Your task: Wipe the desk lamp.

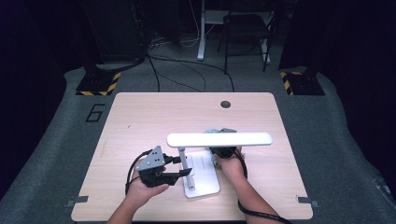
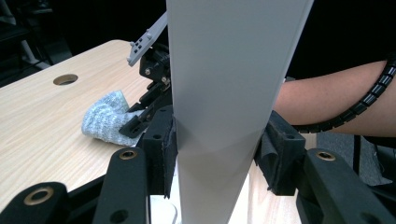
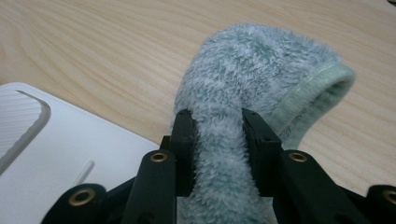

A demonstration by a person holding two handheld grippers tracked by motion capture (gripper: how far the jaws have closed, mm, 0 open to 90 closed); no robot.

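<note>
One lamp | one cloth | left gripper fingers clamp lamp | right gripper fingers pinch cloth

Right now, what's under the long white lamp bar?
Under the lamp head are its post, white base and the right gripper holding a fluffy cloth. The bar covers part of the cloth.

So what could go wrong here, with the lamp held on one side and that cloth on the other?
1. The left gripper clamps the lamp's upright from the sides; a hard wipe from the right could twist the lamp or slide its base on the table.
2. The right gripper pinches only a fold of the cloth, so it might pull free mid-wipe.
3. The lamp's long head overhangs the right hand; lifting could bump it.
</note>
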